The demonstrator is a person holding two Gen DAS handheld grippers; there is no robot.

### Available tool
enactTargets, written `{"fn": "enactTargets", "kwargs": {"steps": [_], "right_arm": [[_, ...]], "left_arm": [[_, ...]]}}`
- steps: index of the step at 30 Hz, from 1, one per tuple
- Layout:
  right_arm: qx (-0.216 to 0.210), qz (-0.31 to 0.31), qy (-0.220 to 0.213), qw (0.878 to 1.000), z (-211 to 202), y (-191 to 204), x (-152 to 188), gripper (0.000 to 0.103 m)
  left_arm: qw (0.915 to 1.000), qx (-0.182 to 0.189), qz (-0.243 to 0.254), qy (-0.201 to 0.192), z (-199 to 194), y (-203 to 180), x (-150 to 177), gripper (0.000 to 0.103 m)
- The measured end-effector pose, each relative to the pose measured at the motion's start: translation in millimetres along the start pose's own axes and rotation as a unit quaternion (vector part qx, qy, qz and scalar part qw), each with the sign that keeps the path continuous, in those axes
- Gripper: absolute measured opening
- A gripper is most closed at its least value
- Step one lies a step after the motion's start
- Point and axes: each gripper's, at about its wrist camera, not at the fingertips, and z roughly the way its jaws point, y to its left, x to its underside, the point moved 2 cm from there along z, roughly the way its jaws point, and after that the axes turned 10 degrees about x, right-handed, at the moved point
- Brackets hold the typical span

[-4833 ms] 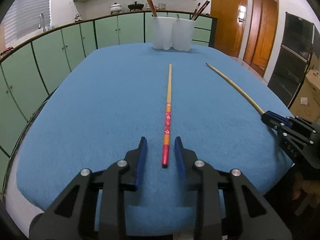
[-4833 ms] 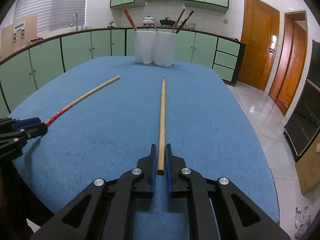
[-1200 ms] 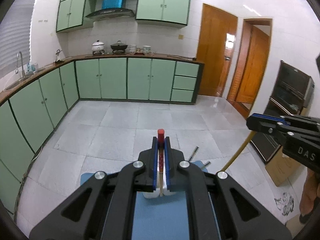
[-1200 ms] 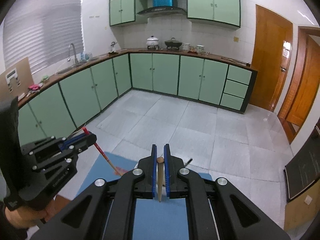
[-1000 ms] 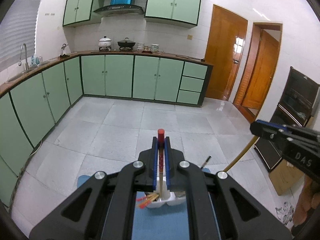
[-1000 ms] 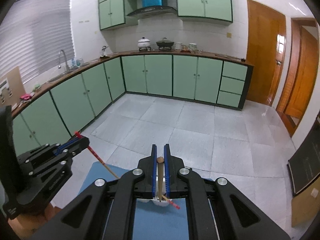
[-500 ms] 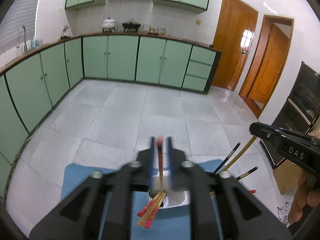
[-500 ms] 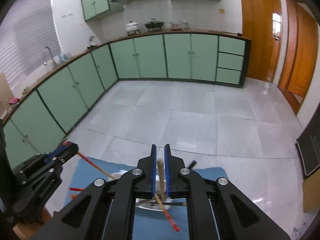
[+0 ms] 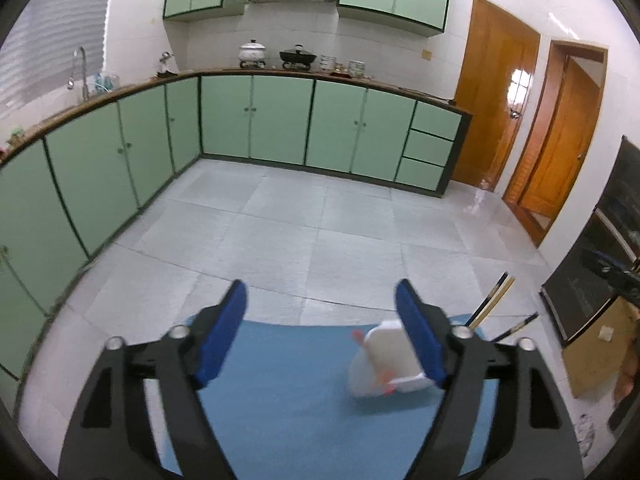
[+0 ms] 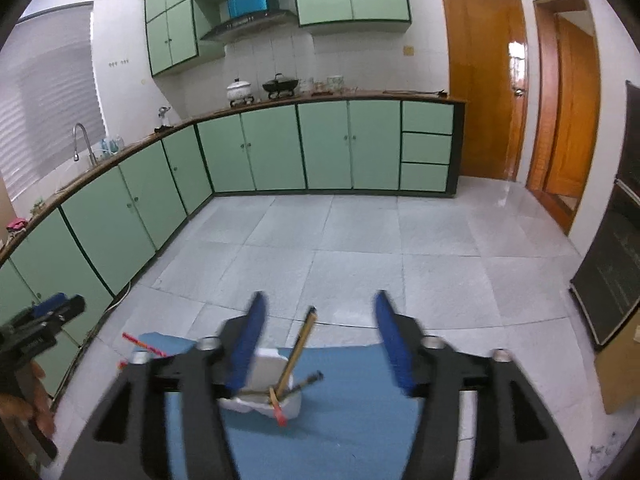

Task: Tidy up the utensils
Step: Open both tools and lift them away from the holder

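Note:
My left gripper [image 9: 322, 330] is open and empty above the blue table [image 9: 288, 392]. The white utensil holder [image 9: 386, 362] stands below it, partly behind the right finger, with red chopstick ends and dark and wooden chopsticks [image 9: 490, 300] sticking out. My right gripper [image 10: 320, 340] is open and empty above the same holder [image 10: 264, 394]. Several chopsticks [image 10: 298, 344] stand tilted in it, one wooden, one dark, one red-tipped. A red chopstick [image 10: 142, 343] pokes out at the left. The left gripper [image 10: 40, 320] shows at the right wrist view's left edge.
Green kitchen cabinets [image 9: 256, 120] line the far wall and left side. A tiled floor [image 10: 360, 240] lies beyond the table's far edge. Wooden doors [image 9: 500, 108] stand at the right, a black oven [image 10: 616, 272] and a cardboard box [image 9: 592, 356] beside the table.
Both grippers have opened wide and let go of their chopsticks, which now stand in the white holder. Both have lifted a little and the left has shifted left of the holder.

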Motion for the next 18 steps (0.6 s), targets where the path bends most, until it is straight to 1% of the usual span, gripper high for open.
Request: {"fn": "enactTargets", "kwargs": {"steps": [1,2,3,4,6,11,14,15,18], "right_arm": [[0.003,-0.002,-0.006,1.0,-7.4,-0.7,3.6,0.075],[0.004,-0.004,-0.011,1.0,-16.2,-2.6,8.6,0.087],[0.008,-0.005,-0.016,1.0,-25.1,-5.1,14.9,0.095],[0.016,-0.005,-0.028,0.999,-38.4,-8.3,24.4,0.097],[0.018,-0.011,-0.042,0.999,-58.7,-10.8,41.6,0.097],[0.021,-0.045,-0.051,0.997,-106.8,-9.3,99.9,0.097],[0.051,-0.055,-0.069,0.995,-136.1,-4.4,136.1,0.097],[0.071,-0.063,-0.074,0.993,-148.4,-0.4,151.9,0.097],[0.1,-0.064,-0.078,0.99,-173.6,9.7,183.1,0.097]], "left_arm": [[1.0,-0.005,0.0,0.001,-8.9,5.0,3.7,0.084],[1.0,-0.009,0.001,0.003,-15.9,8.6,7.5,0.087],[0.9999,-0.014,0.0,0.007,-25.6,14.1,13.2,0.089],[0.9998,-0.02,0.001,0.007,-36.1,17.7,20.2,0.09],[0.9995,-0.032,0.007,0.0,-56.1,22.2,31.2,0.096],[0.9972,-0.06,0.03,-0.033,-121.2,22.6,77.3,0.098],[0.9954,-0.072,0.023,-0.059,-160.9,17.1,108.6,0.098],[0.9951,-0.07,0.024,-0.064,-174.9,12.6,120.3,0.098],[0.993,-0.075,0.045,-0.079,-213.1,-5.4,153.4,0.098]]}}
